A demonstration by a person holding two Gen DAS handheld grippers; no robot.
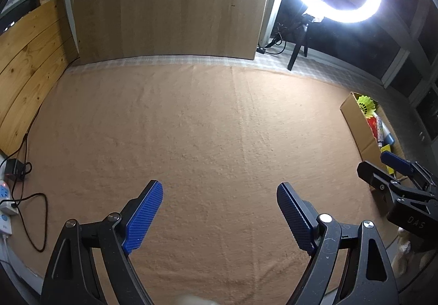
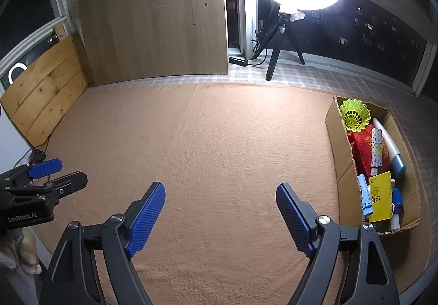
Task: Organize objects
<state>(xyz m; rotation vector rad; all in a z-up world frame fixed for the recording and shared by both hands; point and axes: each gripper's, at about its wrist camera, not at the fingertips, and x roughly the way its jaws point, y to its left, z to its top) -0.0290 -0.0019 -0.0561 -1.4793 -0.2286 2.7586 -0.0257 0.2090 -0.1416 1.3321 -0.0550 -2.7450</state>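
Both grippers, left gripper [image 1: 219,212] and right gripper [image 2: 220,213], stand wide and empty over bare blanket [image 2: 219,141]. Objects sit packed in cardboard box [image 2: 335,124] at right. Judged: sorting appears complete or not begun; next move requires reaching the box.

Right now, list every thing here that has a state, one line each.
Left tool: open, nothing between the pads.
Right tool: open, nothing between the pads.
Cardboard box: open at the top, filled with items.
Yellow shuttlecock: lying in the box's far end.
Yellow ruler: propped in the box's near end.
Ring light: switched on.
Power strip: red indicator lit, cables plugged in.
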